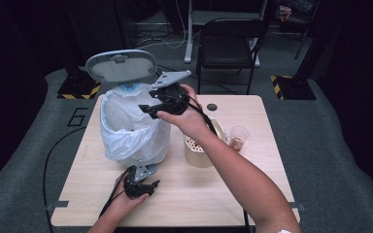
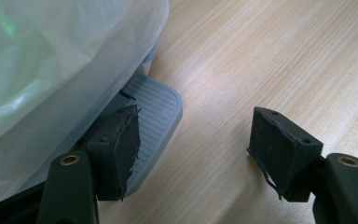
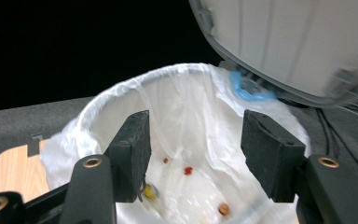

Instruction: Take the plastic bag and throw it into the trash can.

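Resting at the table's (image 1: 252,194) near edge in front of the bin (image 1: 131,131), the left gripper (image 1: 143,187) is pressing one pad on the pedal (image 2: 156,109), jaws spread and gripping nothing. That pressure is propping the lid (image 1: 121,65) open at the bin's back. Hovering over the bin's mouth, the right gripper (image 1: 150,104) is standing released and empty. Small scraps (image 3: 188,170) are lying inside the liner (image 3: 121,100). Keep the pedal fully pressed until the right gripper is clearing the rim, or the lid is likely to strike it.
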`<state>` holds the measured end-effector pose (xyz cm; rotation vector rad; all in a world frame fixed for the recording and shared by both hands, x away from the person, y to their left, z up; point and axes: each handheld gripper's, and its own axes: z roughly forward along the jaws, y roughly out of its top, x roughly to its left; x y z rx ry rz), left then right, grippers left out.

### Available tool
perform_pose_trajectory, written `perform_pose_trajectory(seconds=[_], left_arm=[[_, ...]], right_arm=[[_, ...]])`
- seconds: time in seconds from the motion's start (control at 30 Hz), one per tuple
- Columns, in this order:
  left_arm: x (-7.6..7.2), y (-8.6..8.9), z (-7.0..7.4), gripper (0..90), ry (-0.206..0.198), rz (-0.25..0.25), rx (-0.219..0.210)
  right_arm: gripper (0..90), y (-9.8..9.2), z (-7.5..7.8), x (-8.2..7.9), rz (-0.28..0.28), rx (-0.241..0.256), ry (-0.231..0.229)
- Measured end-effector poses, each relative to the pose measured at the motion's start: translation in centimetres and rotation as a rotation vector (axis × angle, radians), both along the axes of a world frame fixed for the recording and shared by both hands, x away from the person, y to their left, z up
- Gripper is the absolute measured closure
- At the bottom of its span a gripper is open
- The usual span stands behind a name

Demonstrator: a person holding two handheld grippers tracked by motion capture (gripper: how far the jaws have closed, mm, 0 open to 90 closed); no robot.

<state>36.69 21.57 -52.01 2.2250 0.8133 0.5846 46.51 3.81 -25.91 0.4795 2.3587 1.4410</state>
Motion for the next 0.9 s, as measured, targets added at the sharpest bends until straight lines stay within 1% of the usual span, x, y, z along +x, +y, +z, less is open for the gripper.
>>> perform_pose_trajectory(seconds=[0.07,0.1,0.13,0.23,0.27,0.33,0.43,0.5,0.63,0.67,0.7,0.73,0.87,0.9], left_arm=[[0.0,0.0,0.0,33.3,0.000,0.001,-0.003],[-0.1,-0.1,-0.1,33.3,0.007,0.011,-0.019],[-0.1,-0.1,-0.1,33.3,0.014,0.011,-0.021],[-0.2,0.0,0.0,33.3,0.027,0.014,-0.015],[-0.1,0.0,0.0,33.3,0.027,0.010,-0.007],[-0.1,0.0,0.0,33.3,0.027,0.010,-0.007],[-0.1,0.0,0.0,33.4,0.026,0.007,-0.005],[-0.1,0.1,0.0,33.4,0.020,0.009,-0.008],[-0.1,0.0,0.0,33.4,0.018,0.010,-0.005],[-0.2,0.1,0.1,33.4,0.027,0.005,-0.002],[-0.2,0.1,0.1,33.4,0.027,0.005,-0.002],[-0.2,0.1,0.0,33.3,0.020,0.009,0.001],[-0.2,0.1,0.0,33.4,0.017,0.010,0.002],[-0.2,0.1,0.0,33.4,0.017,0.009,0.002]], right_arm=[[43.1,-1.1,0.0,-0.2,-0.013,-0.005,-0.012],[43.4,-1.7,0.0,-0.2,-0.023,-0.006,-0.018],[43.5,-2.3,-0.1,-0.2,-0.032,-0.010,-0.019],[44.1,-4.1,-0.6,0.1,-0.068,-0.012,-0.020],[44.4,-4.6,-0.8,0.2,-0.083,-0.018,-0.026],[46.1,-5.7,-1.2,0.5,-0.110,-0.024,-0.025],[47.4,-7.2,-2.0,0.7,-0.155,-0.013,-0.022],[48.1,-8.2,-2.6,0.9,-0.182,-0.029,-0.029],[50.3,-9.9,-4.2,1.3,-0.235,-0.034,-0.016],[50.6,-10.3,-4.7,1.4,-0.248,-0.035,-0.020],[51.0,-10.7,-5.1,1.5,-0.263,-0.034,-0.019],[51.8,-11.0,-5.6,1.6,-0.275,-0.036,-0.020],[55.5,-12.4,-7.4,2.0,-0.313,-0.052,0.009],[55.5,-12.4,-7.4,2.0,-0.313,-0.052,0.009]])
